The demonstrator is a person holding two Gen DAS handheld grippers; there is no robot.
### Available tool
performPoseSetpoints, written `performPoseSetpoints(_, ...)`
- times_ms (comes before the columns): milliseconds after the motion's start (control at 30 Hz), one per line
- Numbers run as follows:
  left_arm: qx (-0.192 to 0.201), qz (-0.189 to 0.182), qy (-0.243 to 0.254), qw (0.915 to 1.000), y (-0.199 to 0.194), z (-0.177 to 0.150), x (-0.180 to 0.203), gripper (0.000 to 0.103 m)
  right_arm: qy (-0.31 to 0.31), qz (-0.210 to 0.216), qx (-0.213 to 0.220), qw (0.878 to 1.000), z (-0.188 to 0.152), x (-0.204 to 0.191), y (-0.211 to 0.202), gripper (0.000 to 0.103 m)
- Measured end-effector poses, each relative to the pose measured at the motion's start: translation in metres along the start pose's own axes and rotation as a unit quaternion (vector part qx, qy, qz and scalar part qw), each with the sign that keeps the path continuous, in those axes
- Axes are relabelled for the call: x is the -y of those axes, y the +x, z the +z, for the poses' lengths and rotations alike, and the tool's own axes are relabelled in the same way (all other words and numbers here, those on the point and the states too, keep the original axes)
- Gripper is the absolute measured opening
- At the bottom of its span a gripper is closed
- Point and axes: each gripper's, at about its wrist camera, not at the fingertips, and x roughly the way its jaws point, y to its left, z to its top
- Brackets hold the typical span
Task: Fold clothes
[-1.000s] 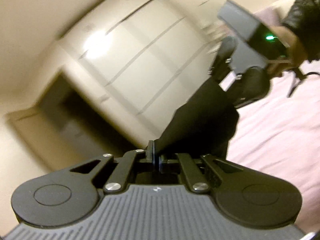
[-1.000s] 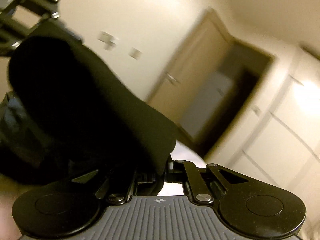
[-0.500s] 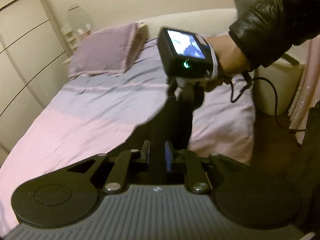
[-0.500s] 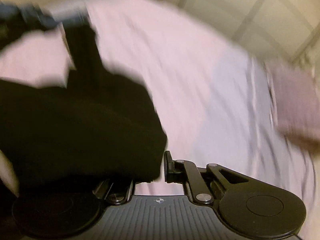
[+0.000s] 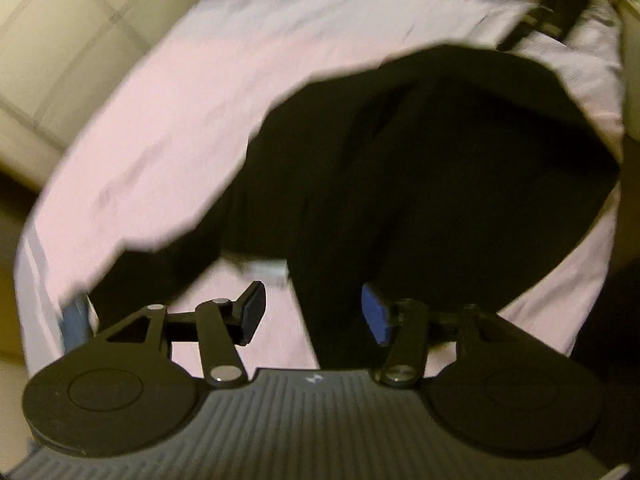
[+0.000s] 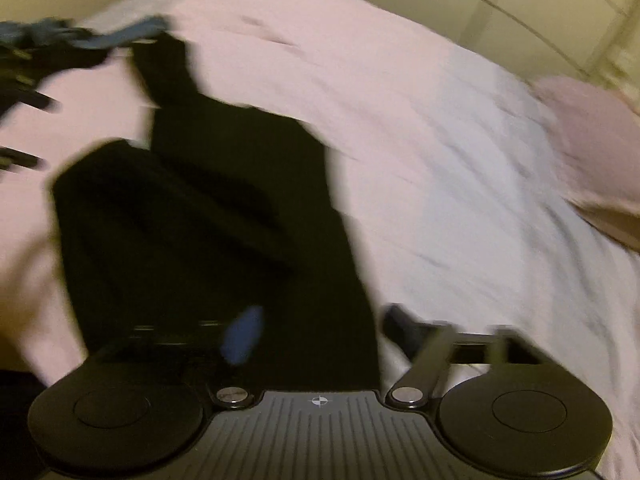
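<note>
black left tool [image 5: 312, 312]; ribbed grey housing, silver screws, blue pad

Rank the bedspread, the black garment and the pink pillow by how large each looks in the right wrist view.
1. Bedspread, filling most of the view.
2. Black garment, lying on it; nearness to the camera enlarges it.
3. Pink pillow, cut off at the right edge, so its full size is unsure.

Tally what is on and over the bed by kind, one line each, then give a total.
Black garment: 1
Pink bedspread: 1
Pillow: 1
Grippers: 2, the left gripper and the right gripper
Total: 5
</note>
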Motion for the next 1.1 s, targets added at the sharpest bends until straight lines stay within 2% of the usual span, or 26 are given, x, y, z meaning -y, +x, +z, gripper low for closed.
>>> performPoseSetpoints(100,-0.023,-0.005,-0.022,0.9995,0.015,-0.024,-0.015,0.052,-0.082,0.062,0.000,0.995,0.023,-0.052,0.043,0.086)
performPoseSetpoints(200,-0.047,-0.001,-0.048,0.9977,0.022,-0.048,-0.030,0.053,-0.141,0.123,0.008,0.982,0.038,-0.103,0.083,0.086)
performPoseSetpoints(267,-0.064,0.001,-0.065,0.9958,0.027,-0.063,-0.041,0.053,-0.174,0.155,0.021,0.972,0.044,-0.135,0.108,0.091)
performPoseSetpoints(367,-0.083,0.005,-0.089,0.9926,0.010,-0.107,-0.061,0.053,-0.218,0.152,0.032,0.963,0.049,-0.184,0.139,0.095)
performPoseSetpoints(467,-0.098,0.007,-0.108,0.9893,0.003,-0.124,-0.069,0.053,-0.242,0.099,0.015,0.965,0.047,-0.206,0.172,0.094)
performPoseSetpoints(500,-0.096,0.007,-0.112,0.9891,0.000,-0.127,-0.071,0.053,-0.240,0.092,0.017,0.966,0.046,-0.204,0.172,0.088)
performPoseSetpoints(533,-0.094,0.006,-0.116,0.9888,-0.002,-0.129,-0.072,0.053,-0.236,0.086,0.020,0.968,0.044,-0.201,0.170,0.061)
performPoseSetpoints(567,-0.092,0.006,-0.120,0.9886,-0.004,-0.131,-0.074,0.054,-0.232,0.080,0.024,0.969,0.043,-0.197,0.167,0.047)
performPoseSetpoints(633,-0.081,0.001,-0.125,0.9889,-0.004,-0.128,-0.076,0.055,-0.205,0.098,0.022,0.974,0.047,-0.173,0.153,0.005)
performPoseSetpoints(733,-0.057,-0.010,-0.114,0.9918,0.003,-0.110,-0.074,0.056,-0.142,0.083,0.047,0.985,0.056,-0.122,0.113,0.004)
performPoseSetpoints(800,-0.035,-0.014,-0.094,0.9948,0.009,-0.091,-0.071,0.059,-0.077,0.058,0.066,0.993,0.062,-0.070,0.079,0.004)
performPoseSetpoints(867,-0.014,-0.018,-0.079,0.9966,0.013,-0.070,-0.067,0.061,-0.012,0.033,0.085,0.996,0.068,-0.018,0.044,0.004)
performPoseSetpoints(967,0.010,-0.027,-0.060,0.9978,0.020,-0.036,-0.060,0.064,0.090,-0.021,0.109,0.990,0.064,0.061,-0.006,0.004)
performPoseSetpoints(1100,0.026,-0.023,-0.032,0.9989,0.032,0.001,-0.048,0.065,0.182,-0.092,0.119,0.972,0.026,0.143,-0.059,0.004)
